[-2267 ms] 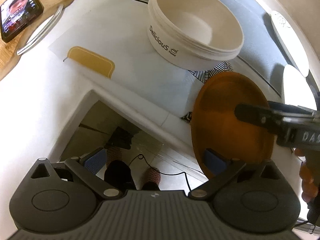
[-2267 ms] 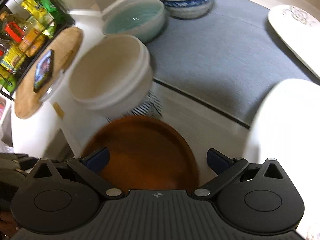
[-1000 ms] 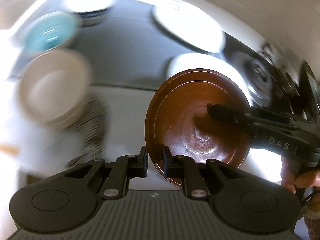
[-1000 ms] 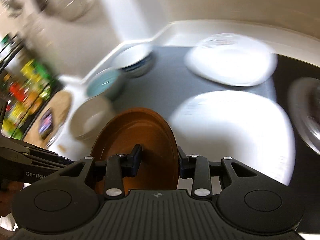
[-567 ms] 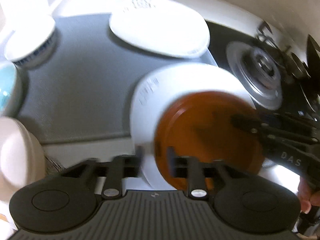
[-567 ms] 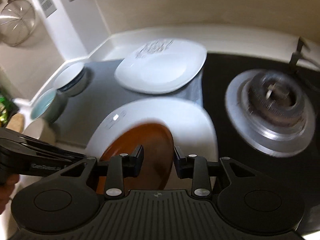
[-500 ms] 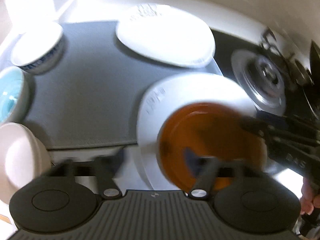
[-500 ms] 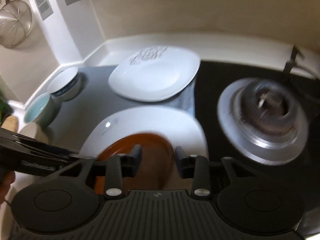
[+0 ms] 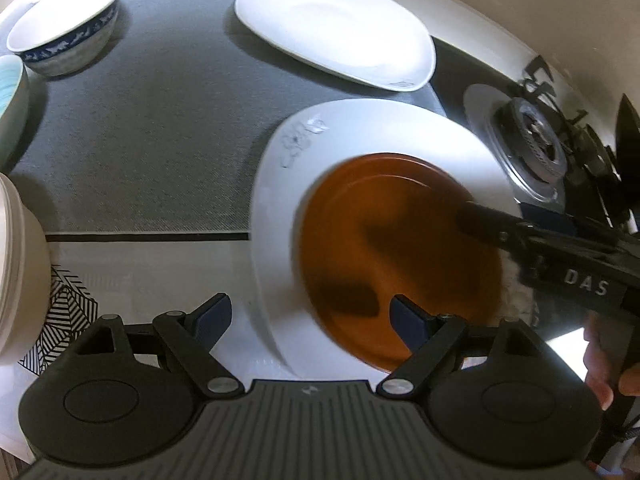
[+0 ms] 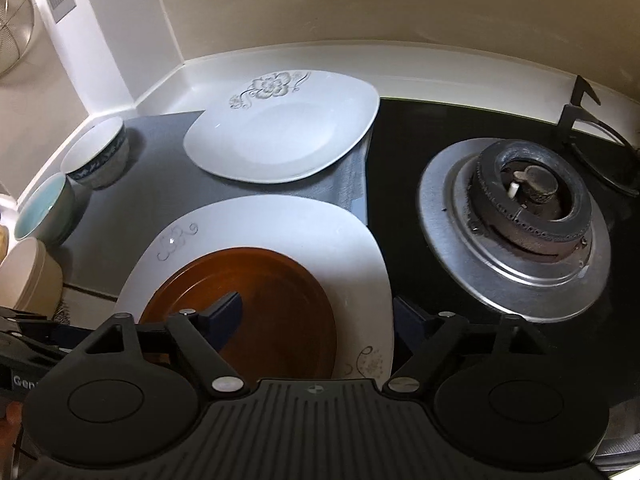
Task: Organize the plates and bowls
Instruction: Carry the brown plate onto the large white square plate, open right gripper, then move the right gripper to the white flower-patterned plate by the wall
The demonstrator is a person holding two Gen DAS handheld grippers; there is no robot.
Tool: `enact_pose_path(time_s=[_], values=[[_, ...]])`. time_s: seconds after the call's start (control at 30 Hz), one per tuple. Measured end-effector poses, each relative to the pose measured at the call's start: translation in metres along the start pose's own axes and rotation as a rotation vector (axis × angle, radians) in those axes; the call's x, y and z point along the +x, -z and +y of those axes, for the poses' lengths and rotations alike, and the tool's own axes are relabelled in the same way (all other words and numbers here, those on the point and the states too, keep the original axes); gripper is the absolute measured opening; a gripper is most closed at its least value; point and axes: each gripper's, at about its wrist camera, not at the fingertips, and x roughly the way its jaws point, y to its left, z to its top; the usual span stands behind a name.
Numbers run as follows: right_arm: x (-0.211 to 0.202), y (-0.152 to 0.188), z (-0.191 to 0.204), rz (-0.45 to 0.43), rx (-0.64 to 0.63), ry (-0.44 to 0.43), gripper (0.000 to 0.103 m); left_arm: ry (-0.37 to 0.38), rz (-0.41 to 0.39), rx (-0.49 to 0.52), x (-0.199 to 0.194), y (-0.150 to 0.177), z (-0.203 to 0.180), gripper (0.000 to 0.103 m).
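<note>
Left wrist view showed your left gripper (image 9: 310, 316) with its jaws just spread wide, nothing pressed between the blue pads, and the round brown glazed plate (image 9: 396, 256) lay released on the nearer white square plate with a floral print (image 9: 276, 200). Your right gripper (image 10: 318, 316) had likewise just been opening, its pads clear of the brown rim. You judged the release well: the brown plate sat inside the white one, though toward its near edge, beside the steel gas burner (image 10: 516, 224). To finish cleanly, you needed to lift both tools straight away without clipping the rim, since a nudge could have slid it.
</note>
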Motion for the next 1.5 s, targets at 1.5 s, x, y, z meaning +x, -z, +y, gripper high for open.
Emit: enact_pose_path(time_s=[1.5], values=[[-0.122, 0.048, 0.060, -0.183, 0.009, -0.167, 0.098, -0.394, -0.305, -0.057, -0.168, 0.091, -0.006, 0.103]])
